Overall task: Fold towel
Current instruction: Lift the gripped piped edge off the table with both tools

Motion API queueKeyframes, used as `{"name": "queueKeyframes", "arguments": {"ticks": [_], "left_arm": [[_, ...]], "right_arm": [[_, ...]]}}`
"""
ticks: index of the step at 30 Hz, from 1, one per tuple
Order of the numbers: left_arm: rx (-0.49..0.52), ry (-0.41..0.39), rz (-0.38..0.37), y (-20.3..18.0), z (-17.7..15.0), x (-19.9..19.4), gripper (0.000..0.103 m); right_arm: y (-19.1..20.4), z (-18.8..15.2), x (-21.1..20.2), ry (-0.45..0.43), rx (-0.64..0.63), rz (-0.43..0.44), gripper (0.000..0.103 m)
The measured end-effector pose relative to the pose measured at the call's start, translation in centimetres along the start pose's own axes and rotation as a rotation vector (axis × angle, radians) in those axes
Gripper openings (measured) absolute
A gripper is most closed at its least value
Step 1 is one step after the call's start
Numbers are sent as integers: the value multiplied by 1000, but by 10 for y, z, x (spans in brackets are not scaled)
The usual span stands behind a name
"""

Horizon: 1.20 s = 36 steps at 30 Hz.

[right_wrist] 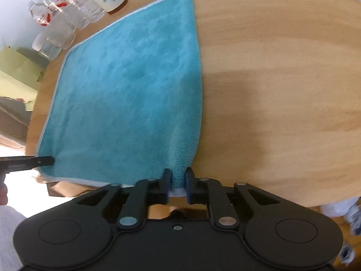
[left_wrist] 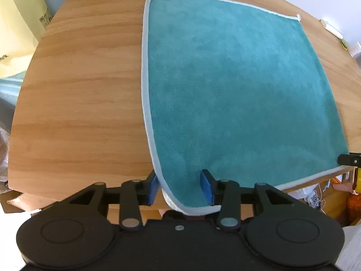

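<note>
Left wrist view: left gripper [left_wrist: 182, 186] stood fairly wide, pads straddling the teal towel's [left_wrist: 237, 85] near-left corner, not pinching.

Right wrist view: right gripper [right_wrist: 178, 184] narrow, clamping the bunched near-right corner. Advice: clamp left, lift evenly.

Bottles [right_wrist: 56, 22] crowding table's [right_wrist: 282, 79] far edge

Teal towel [left_wrist: 237, 85] w/ pale blue-grey edging, spread flat & unfolded on the table [left_wrist: 85, 94]. Near-left corner sits btwn the left gripper [left_wrist: 181, 186] pads, draped loose, gap on both sides. Near-right corner bunched & pinched in the right gripper [right_wrist: 178, 184]. Small white loop tag at far-right corner, well away from both.
</note>
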<state>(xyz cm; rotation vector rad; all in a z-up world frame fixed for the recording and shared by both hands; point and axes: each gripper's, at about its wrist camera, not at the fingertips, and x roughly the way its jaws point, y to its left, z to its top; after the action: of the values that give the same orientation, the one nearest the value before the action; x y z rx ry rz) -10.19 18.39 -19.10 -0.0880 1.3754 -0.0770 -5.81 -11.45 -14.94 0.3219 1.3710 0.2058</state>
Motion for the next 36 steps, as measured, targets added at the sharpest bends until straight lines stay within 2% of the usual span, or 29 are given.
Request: {"name": "queueKeyframes", "arguments": {"ticks": [5, 6, 8, 9, 11, 12, 13, 14, 20, 27, 36], "left_arm": [[-26, -12, -46, 1, 0, 1, 40], [-38, -6, -77, 2, 0, 1, 36], [-61, 12, -158, 4, 1, 3, 35], [-53, 11, -166, 3, 1, 4, 35], [-27, 1, -149, 0, 1, 4, 33], [-24, -3, -138, -1, 2, 4, 29], [-21, -5, -126, -1, 3, 3, 22], [-17, -7, -113, 0, 3, 2, 20], [5, -13, -94, -7, 3, 3, 14], [63, -37, -51, -16, 0, -5, 9], [66, -53, -79, -10, -1, -24, 8]], "right_arm": [[-8, 5, 4, 15, 32, -6, 27], [-10, 6, 5, 15, 42, -5, 28], [-13, 6, 6, 17, 48, 12, 28], [-14, 7, 6, 18, 51, 21, 28], [-16, 7, 7, 21, 57, 38, 28], [-17, 8, 8, 23, 62, 46, 25], [-18, 9, 9, 29, 72, 58, 15], [-19, 9, 11, 32, 81, 68, 11], [-18, 11, 9, 27, 69, 94, 10], [-5, 15, -6, 11, -21, 86, 9], [2, 20, -25, -7, -54, 133, 8]]}}
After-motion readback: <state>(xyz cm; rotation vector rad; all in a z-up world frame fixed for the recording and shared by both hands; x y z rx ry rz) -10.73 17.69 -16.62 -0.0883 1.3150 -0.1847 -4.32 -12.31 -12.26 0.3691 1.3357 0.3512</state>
